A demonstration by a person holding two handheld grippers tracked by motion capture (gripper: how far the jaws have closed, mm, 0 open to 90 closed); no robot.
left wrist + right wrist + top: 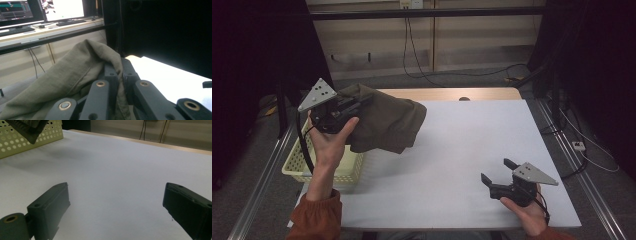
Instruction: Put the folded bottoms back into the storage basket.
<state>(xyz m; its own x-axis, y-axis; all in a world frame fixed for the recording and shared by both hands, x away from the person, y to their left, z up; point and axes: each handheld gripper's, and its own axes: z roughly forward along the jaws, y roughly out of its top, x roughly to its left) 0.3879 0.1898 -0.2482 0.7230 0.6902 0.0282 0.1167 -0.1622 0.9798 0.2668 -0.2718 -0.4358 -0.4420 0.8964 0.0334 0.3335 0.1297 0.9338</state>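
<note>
Left gripper [343, 107]: we clench the cloth [384, 122], lifted at far left over the basket [294, 162].
Right gripper [497, 174]: we hold it released, near right on the table [452, 145].

crumpled olive cloth [384, 122], lifted off table

Lab: monitors [37, 10], cables [422, 60], framed table [472, 145].

Lighting: dim room, dark edges; white table [472, 150] brightest, glaring in the left gripper view; soft shadows, slight blur.
</note>
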